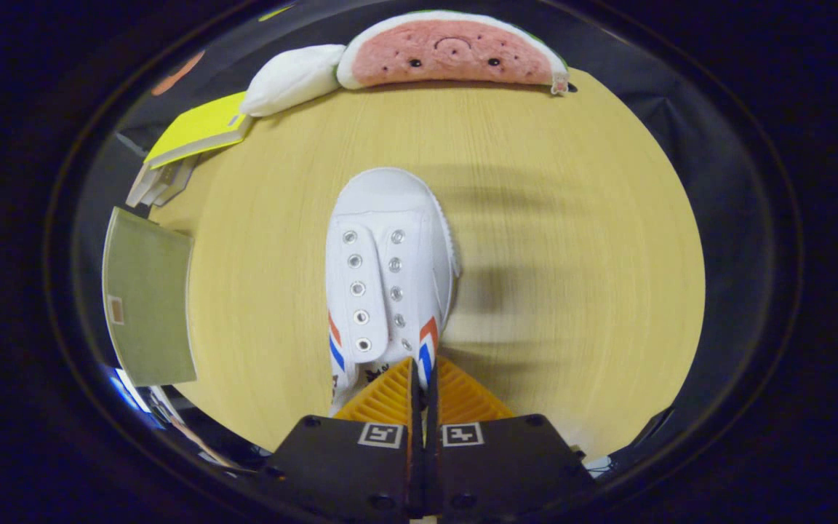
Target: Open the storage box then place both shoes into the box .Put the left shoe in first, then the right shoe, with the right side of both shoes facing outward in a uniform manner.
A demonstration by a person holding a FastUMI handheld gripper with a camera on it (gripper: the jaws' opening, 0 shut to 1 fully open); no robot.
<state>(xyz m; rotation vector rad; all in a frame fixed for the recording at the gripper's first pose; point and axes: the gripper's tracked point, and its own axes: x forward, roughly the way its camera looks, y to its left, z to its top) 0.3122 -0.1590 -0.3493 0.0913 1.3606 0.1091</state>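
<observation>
A white lace-less sneaker (388, 273) with red and blue side stripes hangs above the wooden table (572, 291), toe pointing away from me. My gripper (423, 375) is shut on the shoe's right side wall near the collar, the fingers almost touching with the thin canvas between them. The shoe's heel is hidden behind the fingers. A blurred shadow of the shoe lies on the table to its right.
A watermelon-slice plush (452, 51) and a white cushion (292, 78) lie along the table's far edge. A yellow book (197, 131) on a stack sits at the far left. A grey-green flat panel (148, 298) stands off the table's left side.
</observation>
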